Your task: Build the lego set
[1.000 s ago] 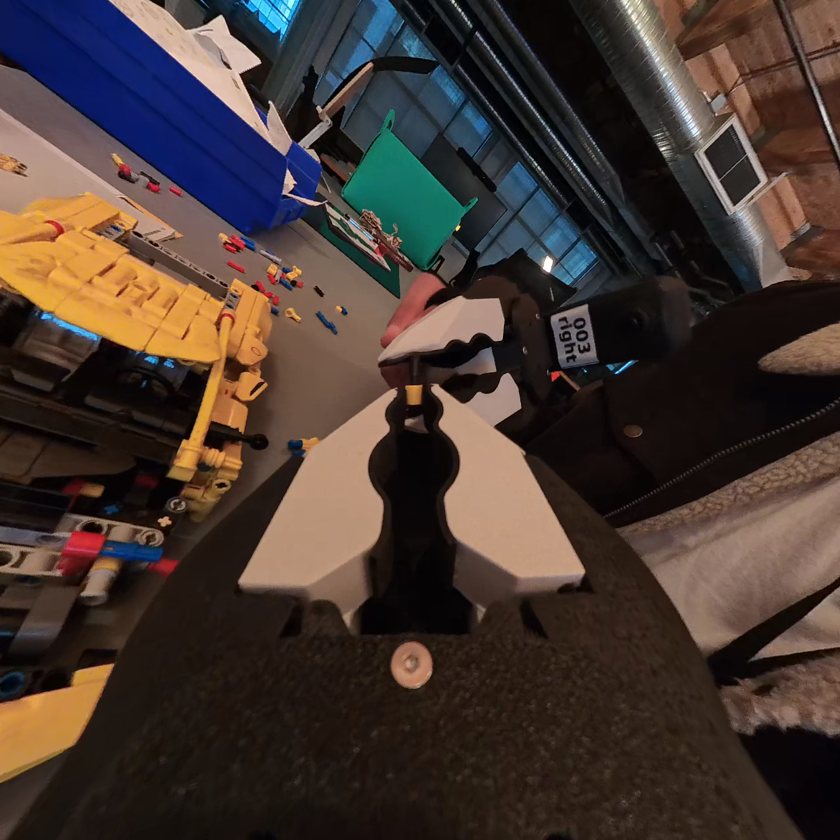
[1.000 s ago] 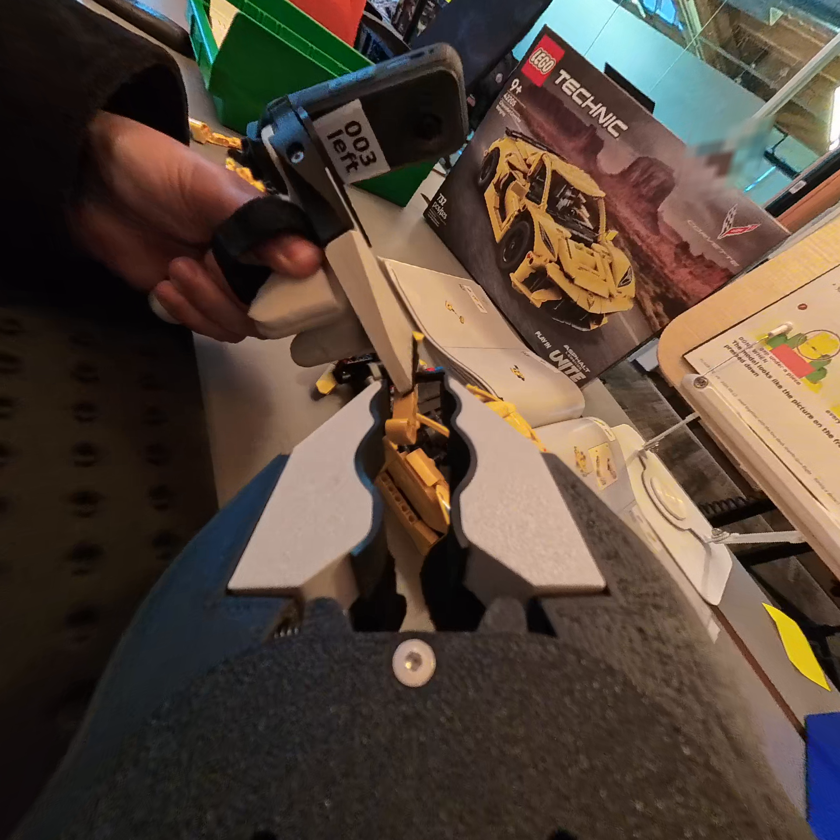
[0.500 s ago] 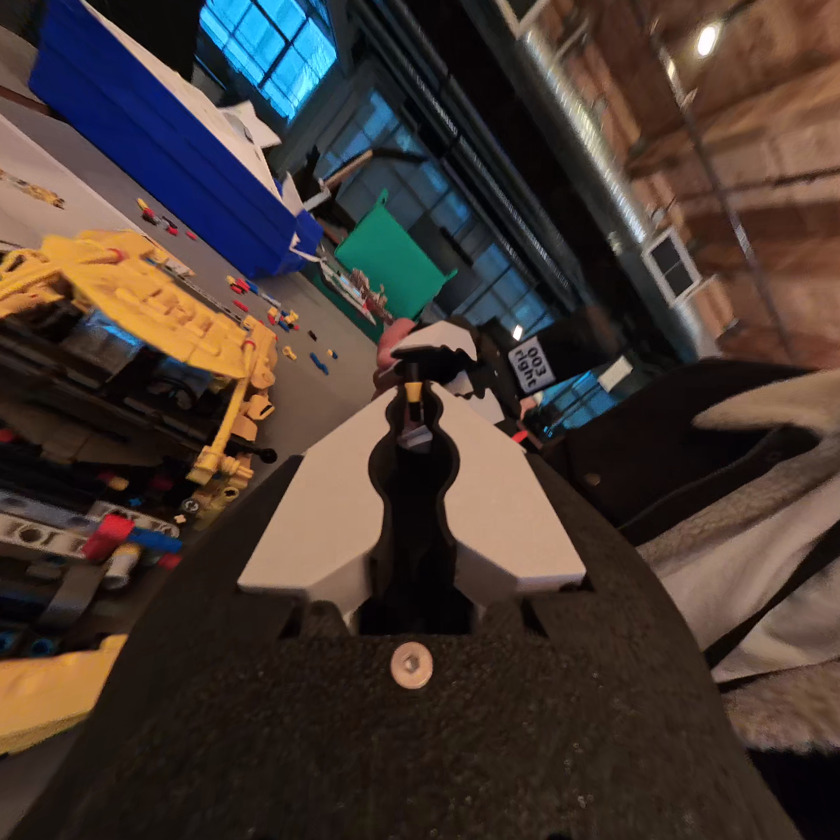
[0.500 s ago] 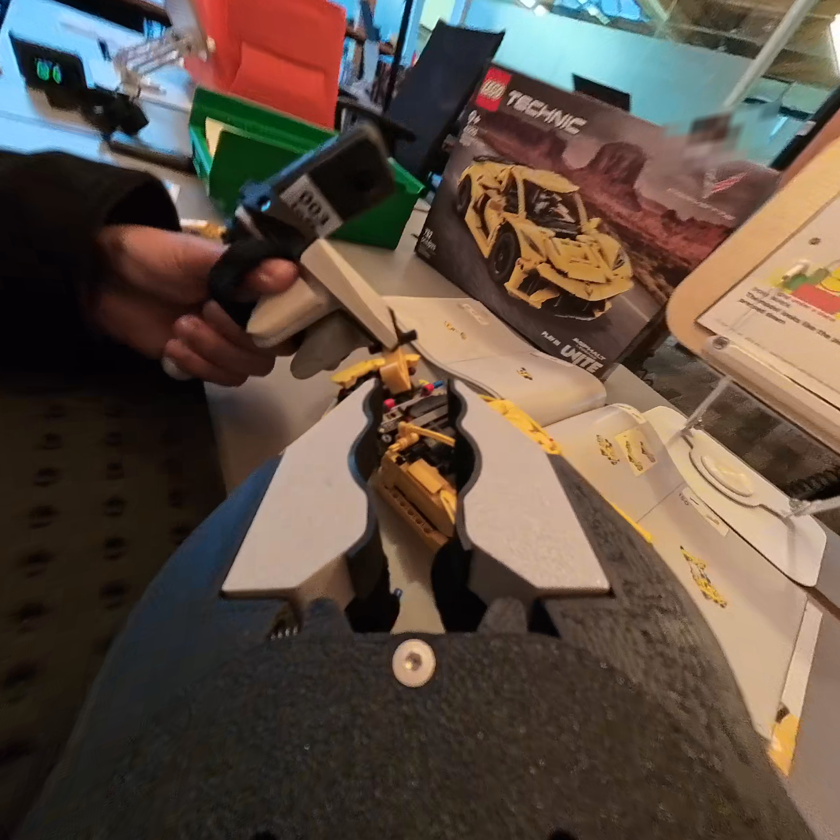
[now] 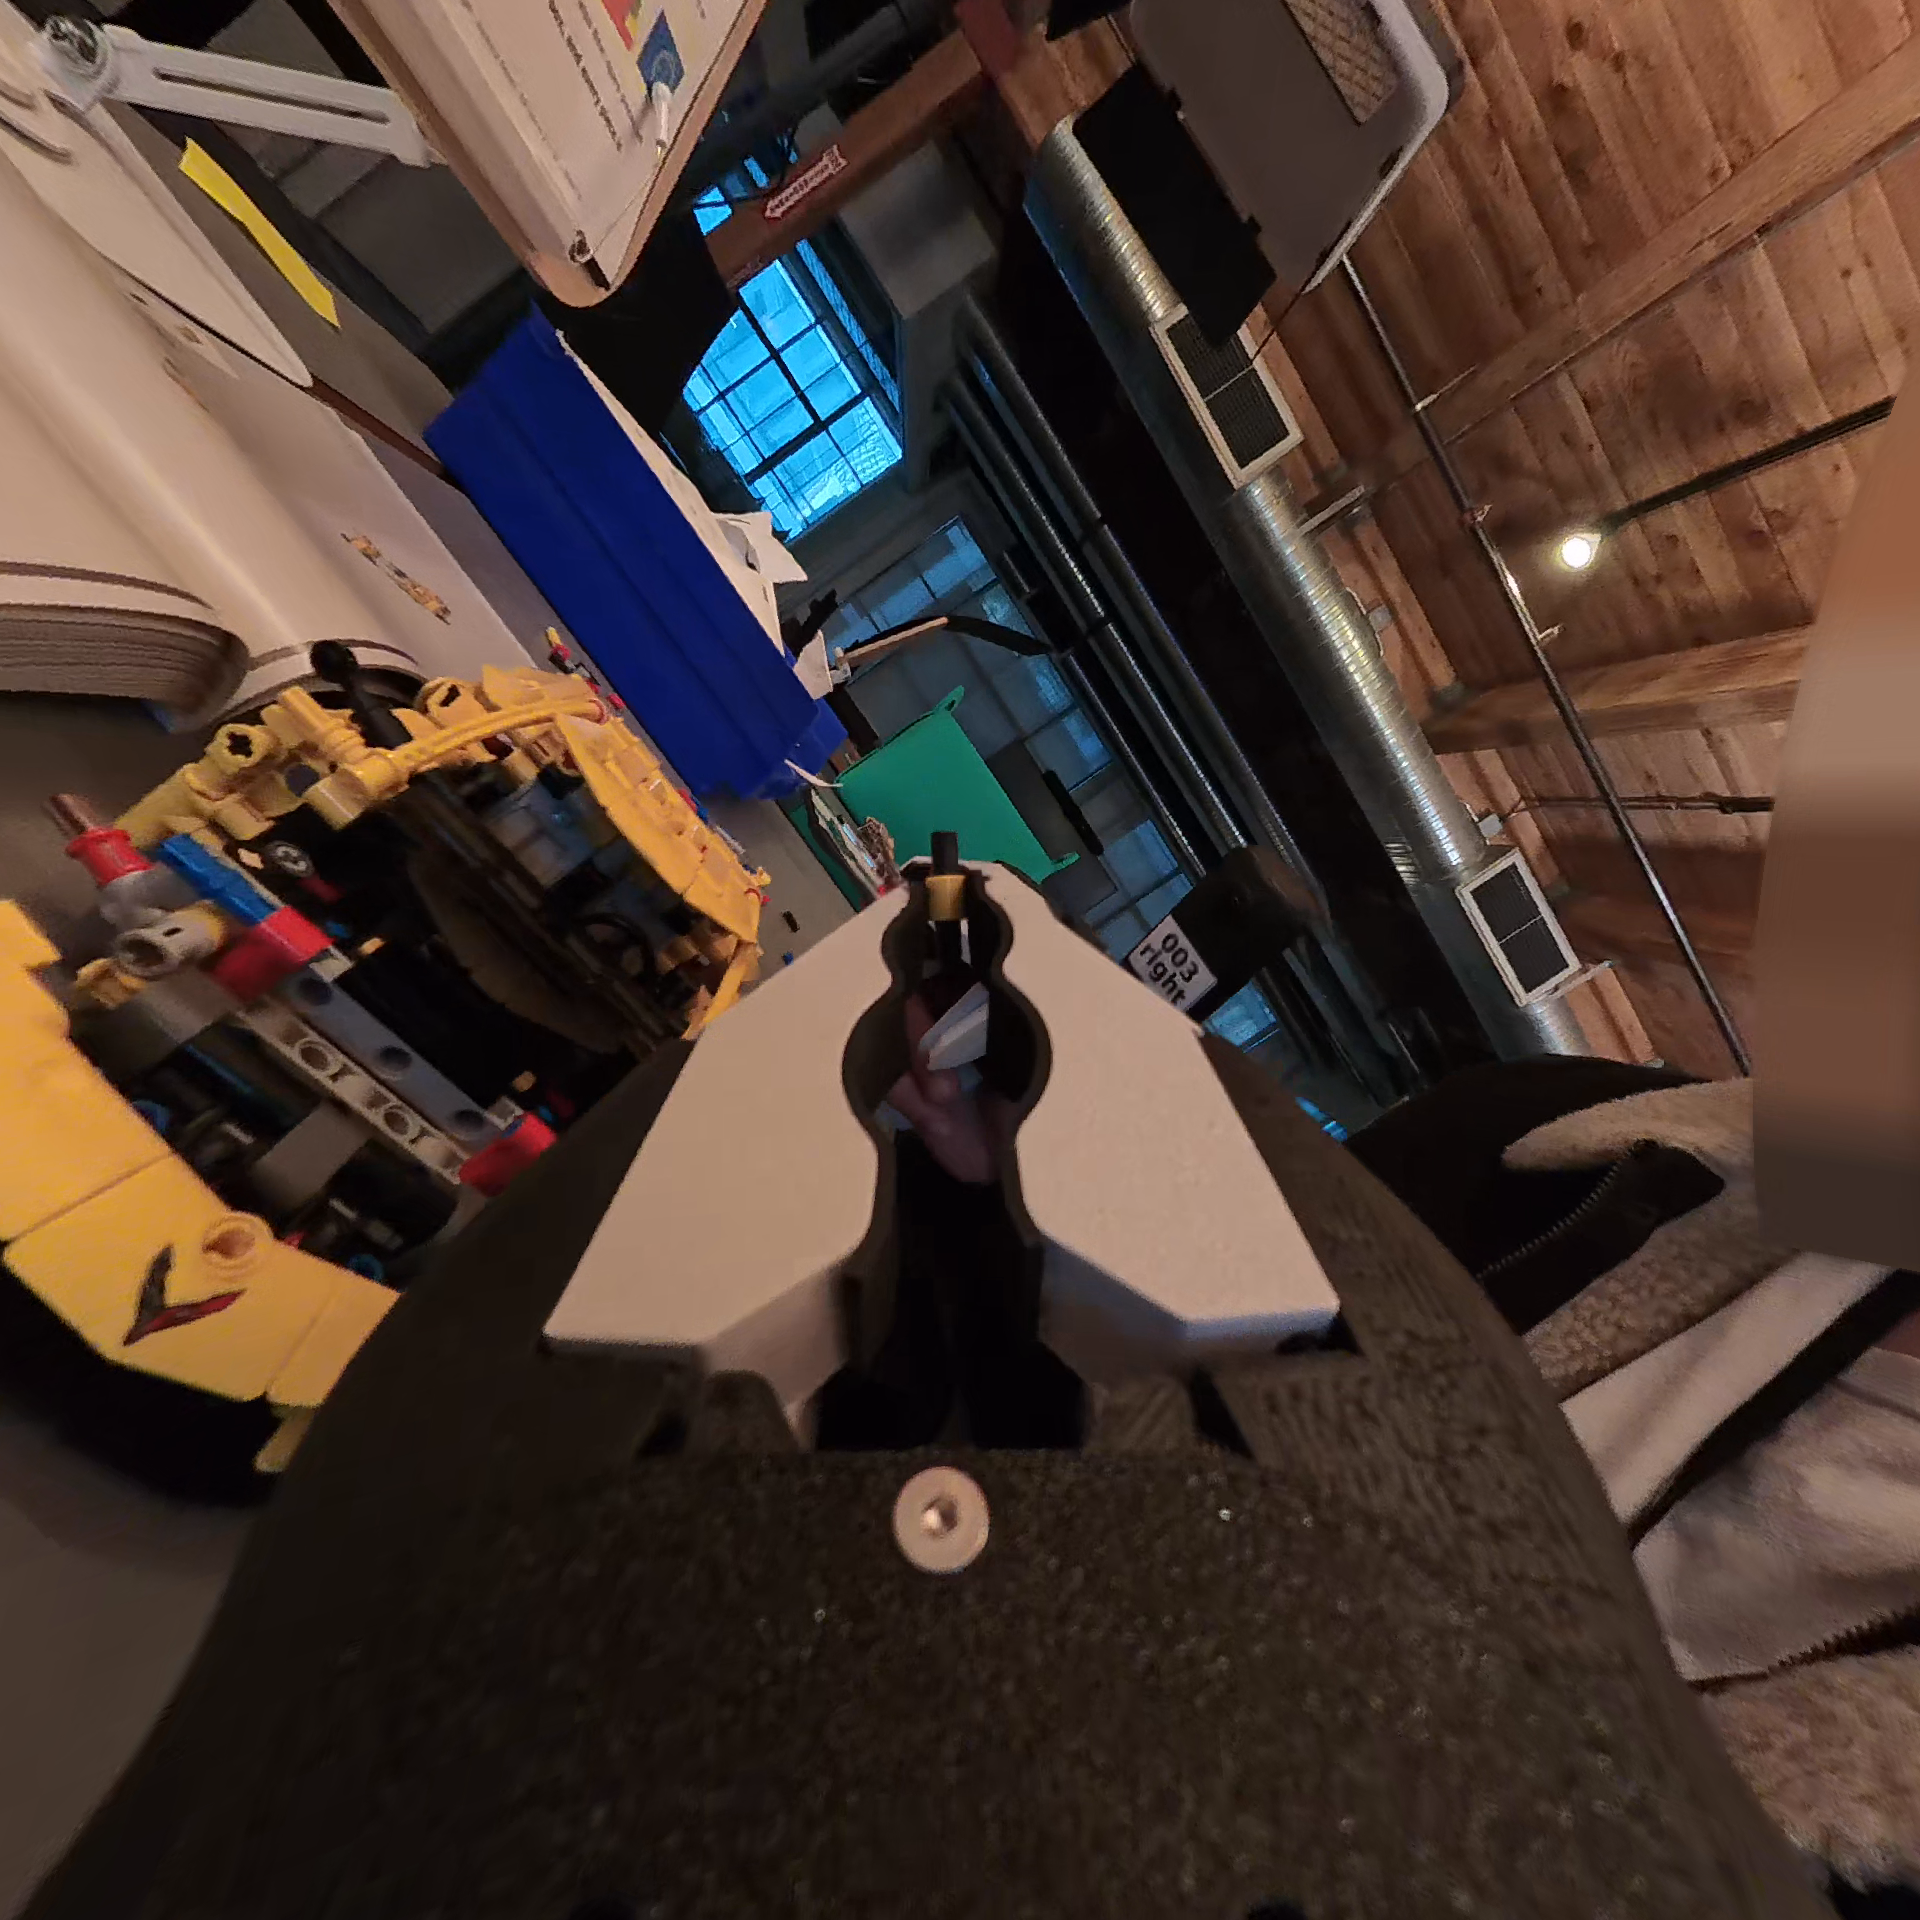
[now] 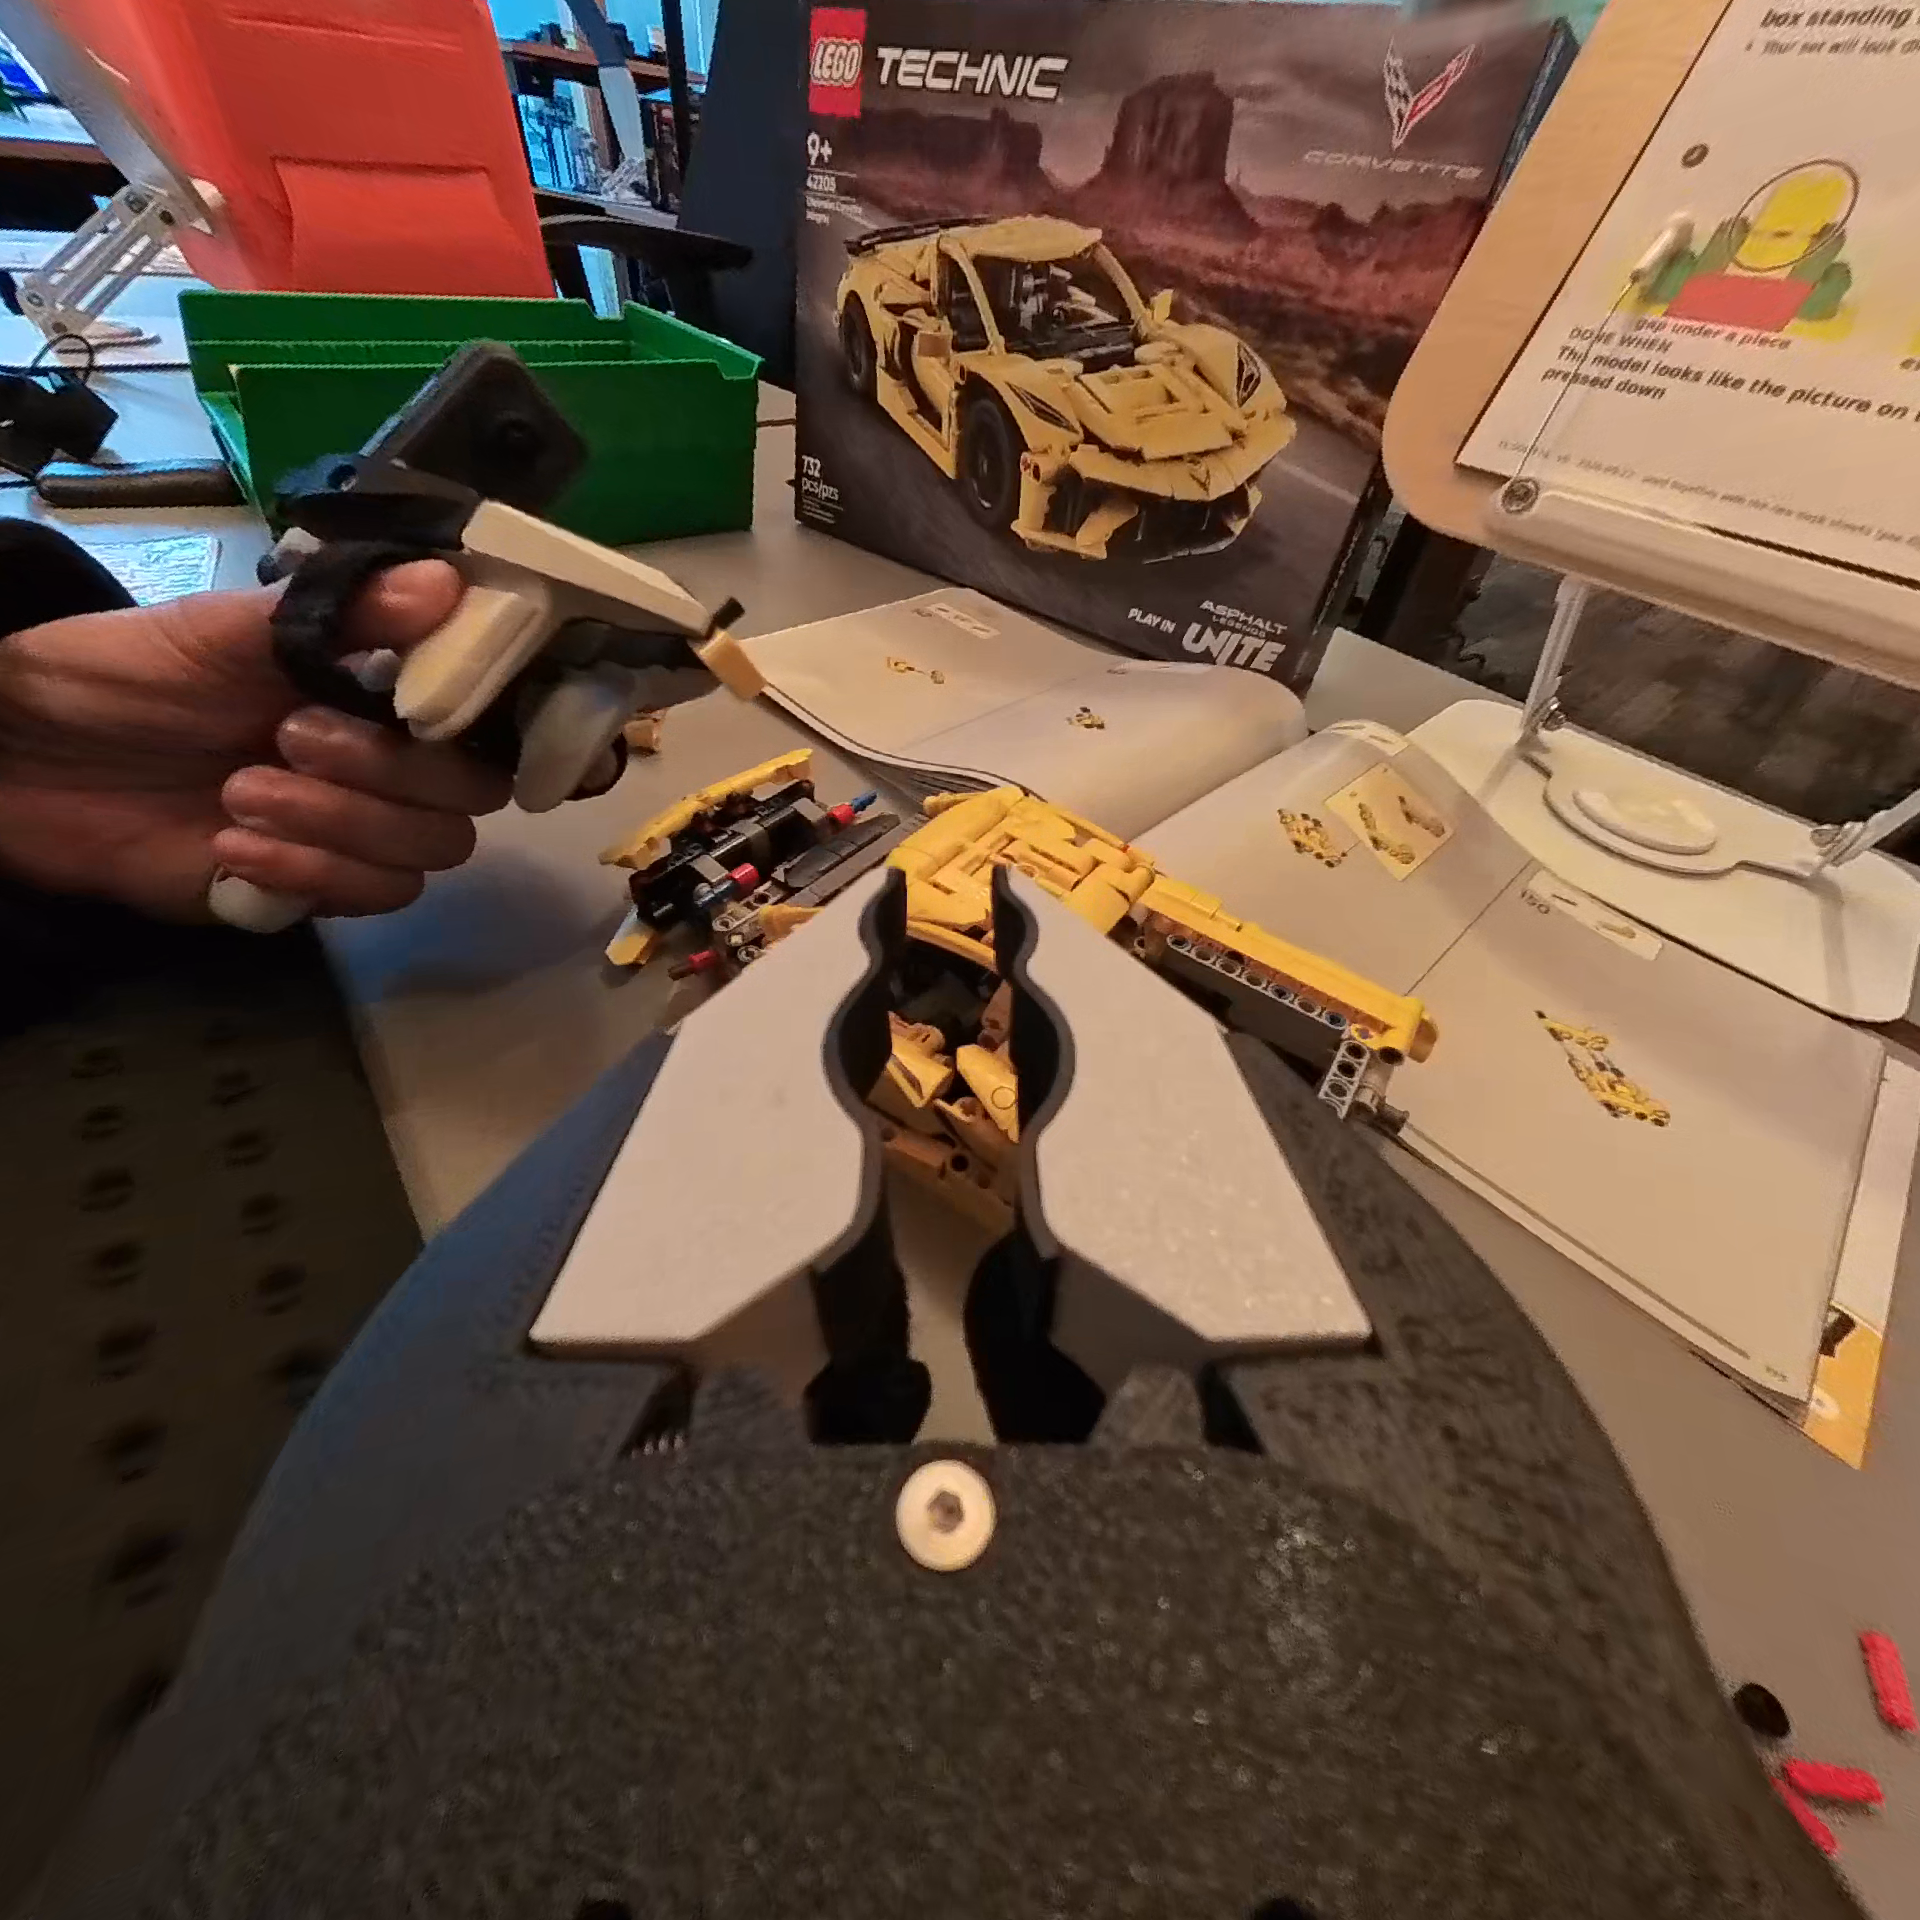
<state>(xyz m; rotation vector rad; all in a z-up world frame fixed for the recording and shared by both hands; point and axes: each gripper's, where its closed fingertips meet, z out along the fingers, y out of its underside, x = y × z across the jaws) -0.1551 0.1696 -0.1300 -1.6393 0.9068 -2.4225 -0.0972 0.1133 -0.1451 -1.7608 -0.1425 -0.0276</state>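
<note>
Left wrist view: the left gripper (image 5: 943, 902) has its fingers pressed together on a small yellow bush threaded on a thin black axle (image 5: 942, 891), held up at frame centre, probably to keep it clear for fitting. The half-built yellow brick car (image 5: 447, 852) lies at middle left.

Right wrist view: the right gripper (image 6: 943, 925) has its fingers slightly apart and empty, hovering over the car at centre on the grey surface (image 6: 540, 914), likely ready to steady it. The open instruction booklet (image 6: 1039, 707) lies just behind for reference.
</note>
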